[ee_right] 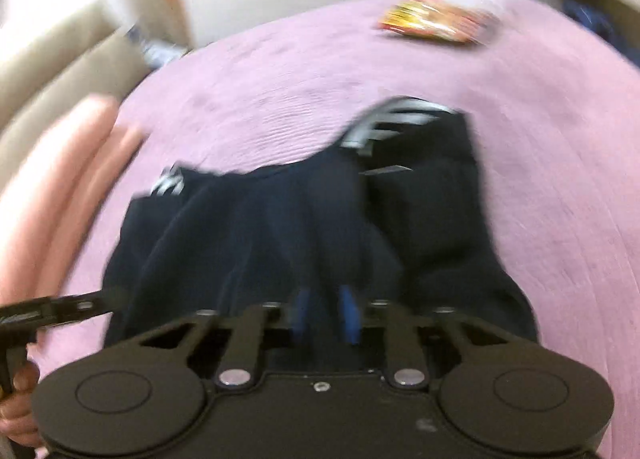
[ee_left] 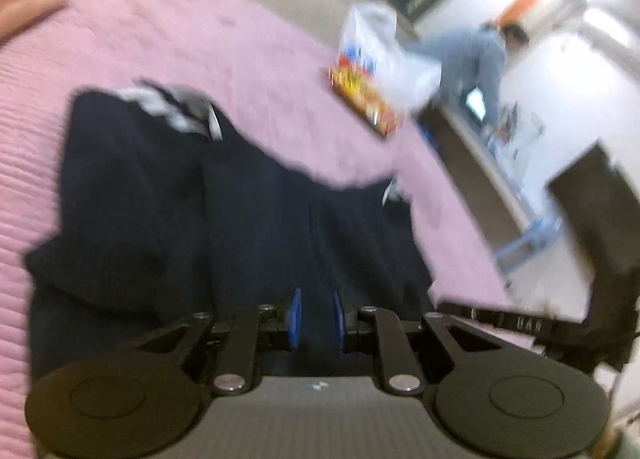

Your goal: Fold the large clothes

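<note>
A dark navy garment (ee_left: 140,199) with white stripes at its far end lies crumpled on a pink bedspread (ee_left: 160,19). My left gripper (ee_left: 317,319) has its blue pads close together, pinching a fold of the garment's near edge. In the right wrist view the same garment (ee_right: 420,199) spreads ahead, and my right gripper (ee_right: 326,315) is likewise shut on a ridge of dark cloth at the near edge. The two grippers sit side by side along that edge. Both views are blurred.
A colourful snack packet (ee_left: 364,99) and a white plastic bag (ee_left: 372,43) lie at the bed's far side. A person in denim (ee_left: 472,55) bends over beyond the bed. Pink pillows (ee_right: 60,163) lie at the left edge. A hand (ee_right: 16,411) holds the left tool.
</note>
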{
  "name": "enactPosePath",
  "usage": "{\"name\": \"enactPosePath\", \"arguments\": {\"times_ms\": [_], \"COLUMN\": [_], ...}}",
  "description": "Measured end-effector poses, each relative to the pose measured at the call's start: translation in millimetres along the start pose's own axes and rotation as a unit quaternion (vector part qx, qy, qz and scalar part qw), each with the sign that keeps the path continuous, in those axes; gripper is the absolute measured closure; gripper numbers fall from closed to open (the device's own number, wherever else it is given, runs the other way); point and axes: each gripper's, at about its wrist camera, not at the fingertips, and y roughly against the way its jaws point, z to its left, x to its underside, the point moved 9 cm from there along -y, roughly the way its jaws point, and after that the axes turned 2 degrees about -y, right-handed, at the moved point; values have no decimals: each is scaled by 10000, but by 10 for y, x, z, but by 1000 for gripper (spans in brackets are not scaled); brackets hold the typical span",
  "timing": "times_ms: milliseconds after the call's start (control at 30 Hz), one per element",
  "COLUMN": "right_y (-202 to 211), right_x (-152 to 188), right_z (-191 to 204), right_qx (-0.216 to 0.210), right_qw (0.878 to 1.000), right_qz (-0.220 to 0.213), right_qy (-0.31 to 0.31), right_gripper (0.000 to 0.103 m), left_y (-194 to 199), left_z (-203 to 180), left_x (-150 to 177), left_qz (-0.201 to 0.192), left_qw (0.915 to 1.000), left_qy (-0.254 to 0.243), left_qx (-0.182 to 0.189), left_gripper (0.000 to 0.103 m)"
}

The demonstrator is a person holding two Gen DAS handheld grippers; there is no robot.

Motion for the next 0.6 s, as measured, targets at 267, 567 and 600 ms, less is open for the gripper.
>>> {"name": "enactPosePath", "arguments": {"times_ms": [267,567,600], "right_y": [-295,165,113], "right_x": [460,344,415], "right_z": [-197,330,423], "right_qx": [369,-479,-558], "right_qw": [9974,9965,9955], "right_qz": [560,460,546], "right_qy": [275,499,531], "right_gripper": [97,86,86], "left_y": [-283,260,192], "left_z": [477,-211,-293], "left_x": [513,421,427], "left_qz": [347,87,98], "left_qw": [9917,9991,9995], "left_qy": [1193,347,237], "left_qx": [-328,-212,-208], "left_gripper": [100,87,87]}}
